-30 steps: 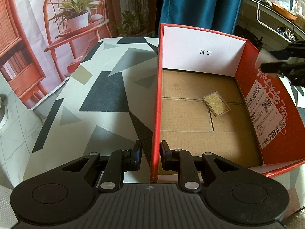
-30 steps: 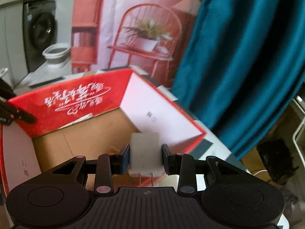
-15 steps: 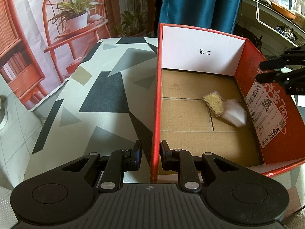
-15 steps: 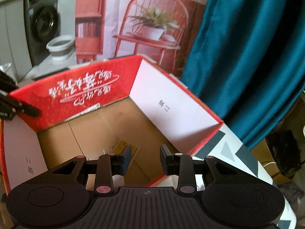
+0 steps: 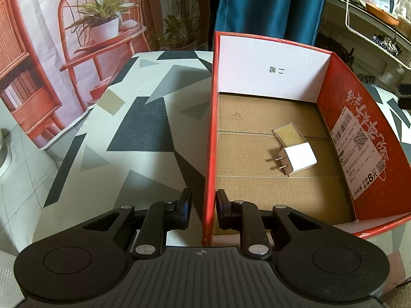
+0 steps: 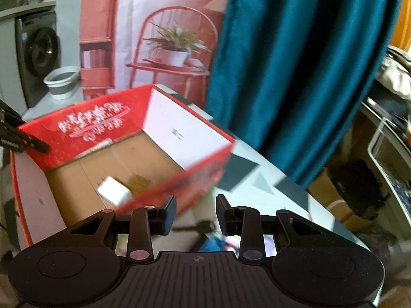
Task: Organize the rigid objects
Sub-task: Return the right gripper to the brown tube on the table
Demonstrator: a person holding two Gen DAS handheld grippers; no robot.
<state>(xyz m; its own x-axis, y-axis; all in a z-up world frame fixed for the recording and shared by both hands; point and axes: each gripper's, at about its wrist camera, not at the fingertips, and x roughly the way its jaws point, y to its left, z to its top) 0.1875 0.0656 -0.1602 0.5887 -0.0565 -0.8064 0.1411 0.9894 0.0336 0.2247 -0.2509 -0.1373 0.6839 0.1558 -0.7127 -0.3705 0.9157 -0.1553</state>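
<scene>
My left gripper (image 5: 204, 205) is shut on the near left wall of the red cardboard box (image 5: 334, 97), which stands between its jaws. On the box's brown floor lies a white plug charger (image 5: 299, 157), prongs pointing left, touching a flat gold case (image 5: 289, 133). In the blurred right wrist view, my right gripper (image 6: 196, 210) stands open with nothing between its fingers. It is outside the box (image 6: 90, 120), just past the box's near right rim. The charger (image 6: 113, 190) and gold case (image 6: 140, 182) show inside.
The box sits on a table with a grey, black and white triangle cloth (image 5: 143, 128); its left edge drops to a tiled floor. A teal curtain (image 6: 295, 64) hangs behind. Blurred clutter (image 6: 213, 243) lies below the right gripper. Shelves stand at the far right.
The right gripper let go of the white charger, which dropped onto the box floor beside the gold case. That gripper then drew back out over the box's rim. The left gripper kept still.
</scene>
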